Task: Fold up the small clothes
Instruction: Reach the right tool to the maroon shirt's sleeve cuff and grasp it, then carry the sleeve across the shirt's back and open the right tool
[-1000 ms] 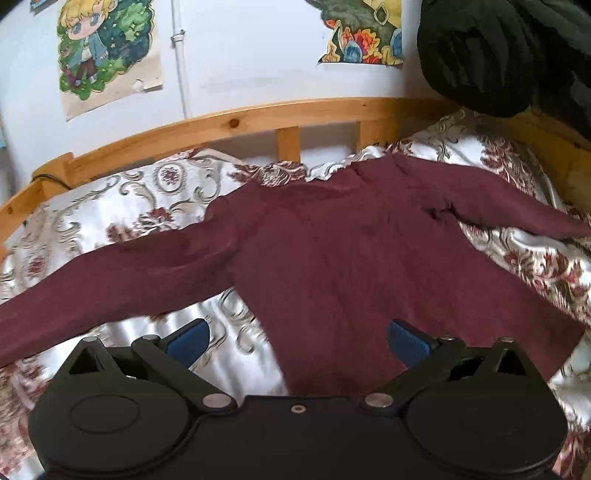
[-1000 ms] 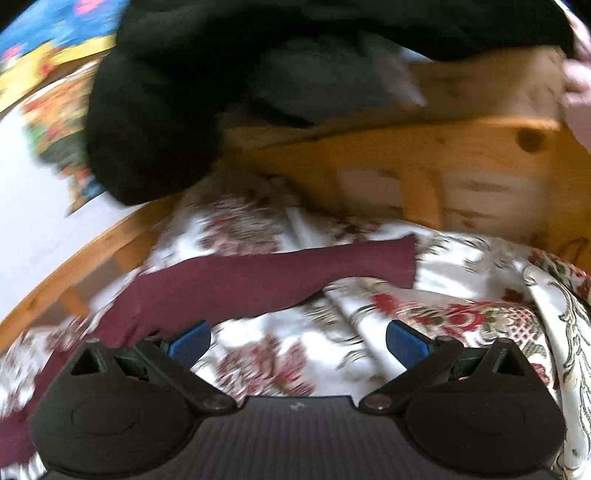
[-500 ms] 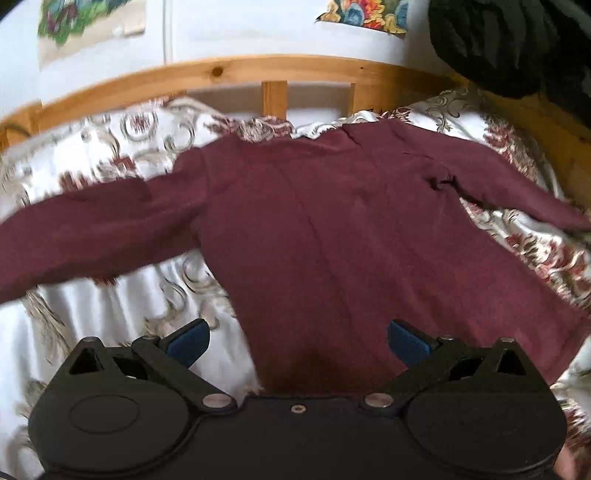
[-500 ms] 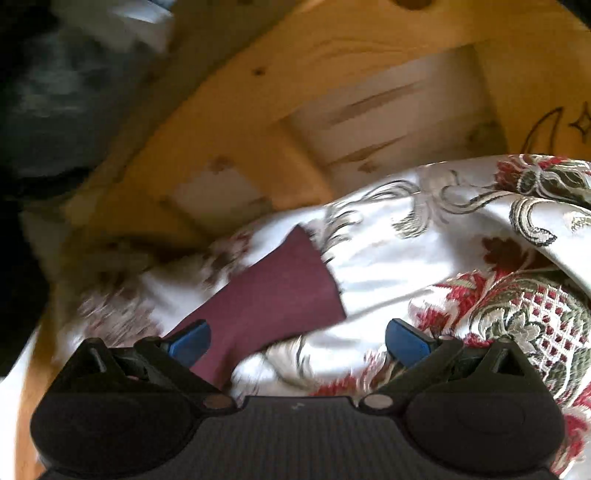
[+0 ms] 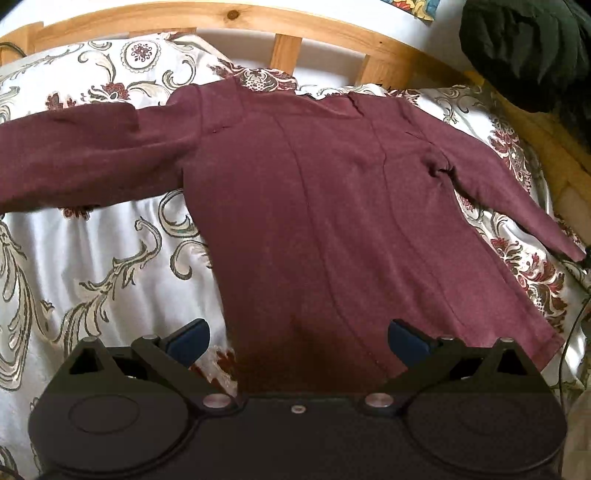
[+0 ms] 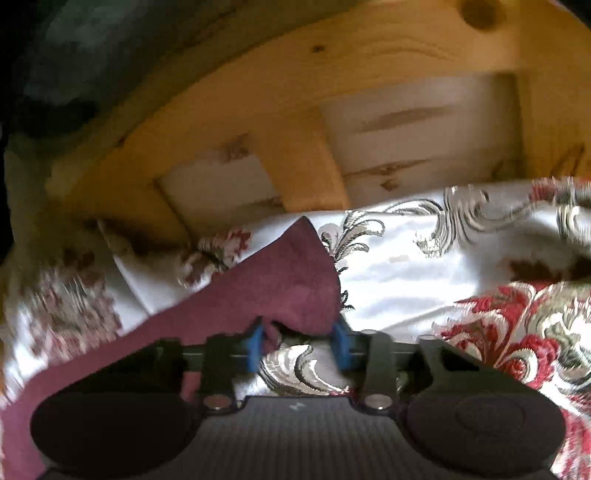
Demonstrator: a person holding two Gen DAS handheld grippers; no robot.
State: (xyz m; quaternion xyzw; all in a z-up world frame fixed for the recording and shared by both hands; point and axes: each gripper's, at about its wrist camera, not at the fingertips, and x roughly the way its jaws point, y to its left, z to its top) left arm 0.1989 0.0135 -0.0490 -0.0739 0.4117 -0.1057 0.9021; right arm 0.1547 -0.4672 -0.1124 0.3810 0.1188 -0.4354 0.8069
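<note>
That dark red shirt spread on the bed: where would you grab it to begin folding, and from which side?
Take the maroon shirt by a sleeve cuff, coming in low from past the sleeve's end. The sleeves lie stretched straight out, so each cuff is a loose edge to pinch and carry across the body. The right gripper has just been closing around that cuff; the left gripper hangs open over the hem.

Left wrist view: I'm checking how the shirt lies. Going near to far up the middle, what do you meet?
Left gripper → maroon shirt → patterned bedspread → wooden bed rail → white wall.
</note>
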